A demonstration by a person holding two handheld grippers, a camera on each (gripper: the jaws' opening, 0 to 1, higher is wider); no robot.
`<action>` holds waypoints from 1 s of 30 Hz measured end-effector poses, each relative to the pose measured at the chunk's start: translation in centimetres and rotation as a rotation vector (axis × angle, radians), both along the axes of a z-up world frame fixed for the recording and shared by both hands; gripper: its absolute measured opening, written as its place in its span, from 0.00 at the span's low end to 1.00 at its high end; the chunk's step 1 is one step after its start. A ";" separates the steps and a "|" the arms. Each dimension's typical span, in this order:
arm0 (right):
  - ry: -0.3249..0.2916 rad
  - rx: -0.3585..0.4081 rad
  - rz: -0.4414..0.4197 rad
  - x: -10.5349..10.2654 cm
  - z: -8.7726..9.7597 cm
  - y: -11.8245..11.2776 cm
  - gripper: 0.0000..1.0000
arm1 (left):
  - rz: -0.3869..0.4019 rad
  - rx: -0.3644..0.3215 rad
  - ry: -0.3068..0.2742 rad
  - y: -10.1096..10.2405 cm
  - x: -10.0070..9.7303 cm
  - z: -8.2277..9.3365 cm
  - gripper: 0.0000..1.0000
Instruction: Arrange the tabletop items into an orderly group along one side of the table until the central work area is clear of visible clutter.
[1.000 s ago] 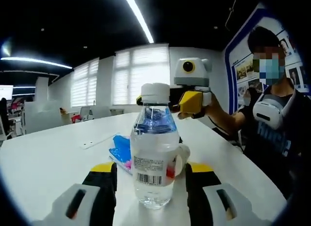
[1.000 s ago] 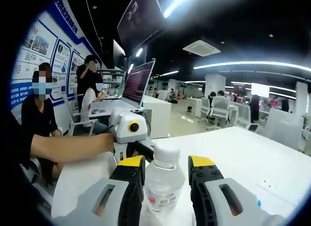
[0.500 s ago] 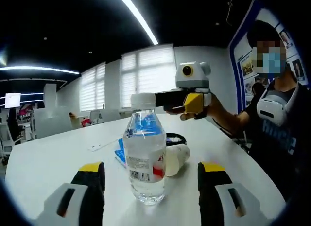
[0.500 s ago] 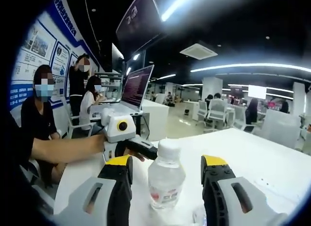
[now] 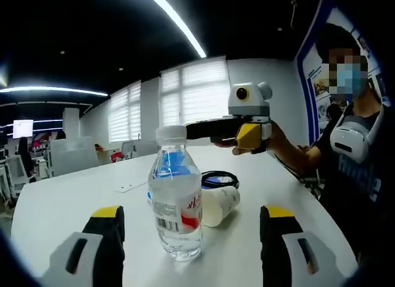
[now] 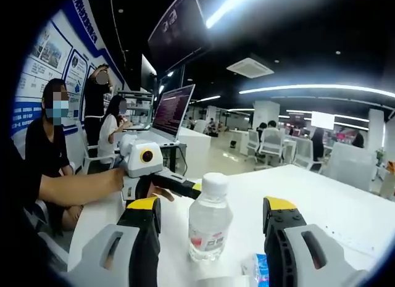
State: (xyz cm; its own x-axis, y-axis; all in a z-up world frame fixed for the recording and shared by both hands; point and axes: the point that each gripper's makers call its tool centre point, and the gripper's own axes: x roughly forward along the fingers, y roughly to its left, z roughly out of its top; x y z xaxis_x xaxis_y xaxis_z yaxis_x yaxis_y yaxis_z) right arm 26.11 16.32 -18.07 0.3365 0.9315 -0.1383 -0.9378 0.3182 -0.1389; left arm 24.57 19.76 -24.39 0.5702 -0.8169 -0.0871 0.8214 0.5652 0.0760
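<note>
A clear water bottle [image 5: 176,197] with a white cap and a red and white label stands upright on the white table [image 5: 74,207]. My left gripper [image 5: 192,214] is open, with its yellow-tipped jaws wide on either side of the bottle and not touching it. Behind the bottle a white mug [image 5: 220,203] lies on its side next to a black ring [image 5: 220,176]. In the right gripper view the same bottle [image 6: 210,220] stands between the wide jaws of my open right gripper [image 6: 213,205]. A blue packet [image 6: 256,268] lies near the right jaw.
A person's hand holds the right gripper [image 5: 245,121] above the far side of the table. The left gripper [image 6: 148,168] comes in from the left. A thin white strip [image 5: 129,187] lies on the table. A laptop [image 6: 173,108] and seated people are at a desk beyond.
Both grippers' jaws have spread wider and drawn back from the bottle, which now stands free on the table.
</note>
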 end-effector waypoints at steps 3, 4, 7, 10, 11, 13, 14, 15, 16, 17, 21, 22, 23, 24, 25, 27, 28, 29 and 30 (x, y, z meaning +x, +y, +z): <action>0.001 0.012 -0.008 0.0 0.2 -0.4 0.71 | 0.019 -0.008 -0.003 -0.3 -0.3 0.5 1.00; 0.001 0.012 -0.009 -0.1 0.1 -0.5 0.72 | 0.022 -0.004 -0.013 -0.6 -0.6 0.7 1.00; -0.015 -0.002 -0.014 -0.2 -0.1 -0.8 0.78 | 0.024 -0.006 -0.008 -0.6 -0.8 1.0 1.00; -0.005 0.002 -0.010 -0.5 -0.1 -1.0 0.82 | 0.025 -0.014 -0.002 -0.8 -1.0 1.2 1.00; -0.016 -0.002 -0.016 -0.5 -0.1 -1.2 0.84 | 0.025 -0.011 0.011 -0.9 -1.2 1.0 1.00; -0.017 0.008 -0.021 -0.5 0.1 -1.5 0.87 | 0.030 -0.015 0.016 -0.9 -1.3 1.0 1.00; -0.013 0.018 -0.020 -0.6 0.3 -1.6 0.89 | 0.033 -0.014 0.012 -0.9 -1.4 1.0 1.00; -0.012 0.017 -0.018 -0.7 0.3 -1.6 0.90 | 0.037 -0.015 0.011 -0.8 -1.4 1.1 1.00; -0.012 0.016 -0.019 -0.7 0.2 -1.7 0.90 | 0.041 -0.019 0.011 -0.8 -1.4 1.2 1.00; -0.016 0.012 -0.021 -0.8 0.2 -1.8 0.91 | 0.043 -0.023 0.009 -0.8 -1.5 1.3 1.00; -0.023 0.003 -0.033 -0.9 -0.1 -2.1 0.95 | 0.058 -0.034 0.010 -0.7 -1.5 1.6 1.00; -0.024 0.003 -0.034 -0.9 -0.1 -2.3 0.96 | 0.061 -0.037 0.005 -0.7 -1.5 1.7 1.00; -0.025 0.003 -0.034 -0.9 -0.1 -2.4 0.96 | 0.067 -0.036 0.004 -0.6 -1.5 1.8 1.00; -0.024 0.002 -0.036 -0.9 -0.1 -2.4 0.97 | 0.075 -0.035 0.000 -0.5 -1.4 1.9 1.00; -0.025 0.001 -0.047 -0.8 -0.2 -2.7 0.97 | 0.087 -0.034 -0.009 -0.4 -1.5 2.1 1.00; -0.021 0.007 -0.051 -0.7 -0.2 -3.0 0.98 | 0.093 -0.056 -0.022 -0.3 -1.7 2.7 1.00; -0.018 0.007 -0.052 -0.7 -0.2 -3.0 0.98 | 0.095 -0.059 -0.022 -0.2 -1.8 2.8 1.00; -0.016 0.008 -0.055 -0.7 -0.2 -3.1 0.98 | 0.102 -0.066 -0.024 -0.2 -1.8 2.9 1.00; -0.018 0.010 -0.058 -0.7 -0.2 -3.3 0.98 | 0.107 -0.071 -0.026 -0.1 -1.8 3.0 1.00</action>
